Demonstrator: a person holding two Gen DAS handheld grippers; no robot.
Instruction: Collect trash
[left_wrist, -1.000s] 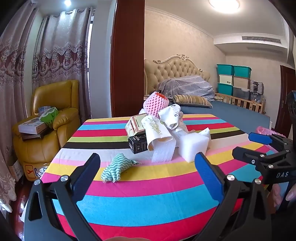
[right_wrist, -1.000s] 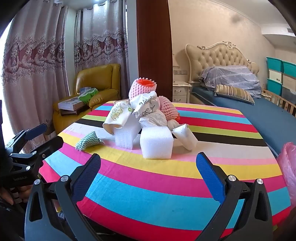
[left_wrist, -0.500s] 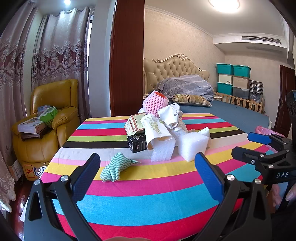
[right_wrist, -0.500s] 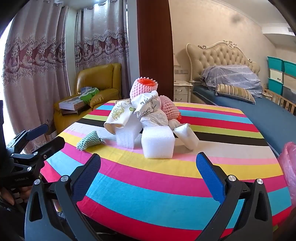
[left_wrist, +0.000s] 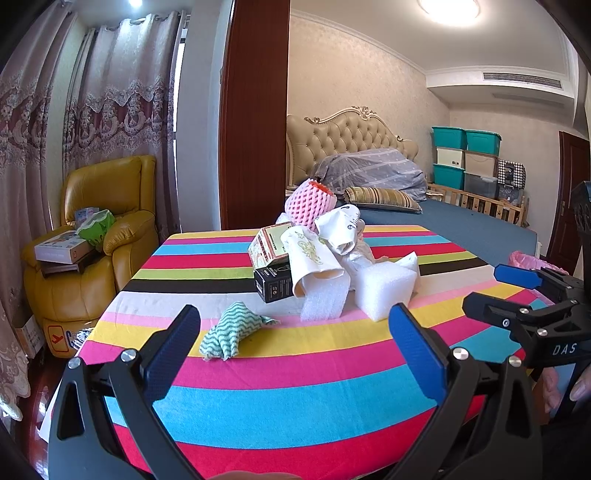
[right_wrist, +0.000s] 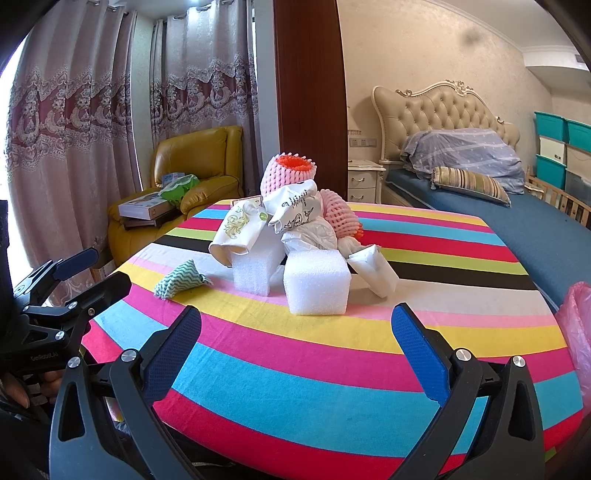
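Observation:
A pile of trash sits mid-table on the striped tablecloth (left_wrist: 295, 369): white foam blocks (left_wrist: 384, 288) (right_wrist: 317, 282), paper cups (left_wrist: 314, 262) (right_wrist: 236, 230), pink foam fruit nets (left_wrist: 308, 201) (right_wrist: 288, 173), a black box (left_wrist: 273, 284), a small carton (left_wrist: 267, 245) and crumpled white bags (right_wrist: 310, 232). A green-white zigzag cloth (left_wrist: 225, 332) (right_wrist: 181, 282) lies apart, left of the pile. My left gripper (left_wrist: 295, 343) is open and empty over the near table edge. My right gripper (right_wrist: 295, 343) is open and empty, in front of the foam block.
A pink trash bag (right_wrist: 576, 332) (left_wrist: 528, 260) hangs at the table's right edge. A yellow armchair (left_wrist: 92, 236) with boxes stands at the left by the curtains. A bed (right_wrist: 498, 206) and stacked storage bins (left_wrist: 469, 158) are behind.
Both grippers have crept slightly closer to the pile; both stay open and empty. Nothing on the table has moved.

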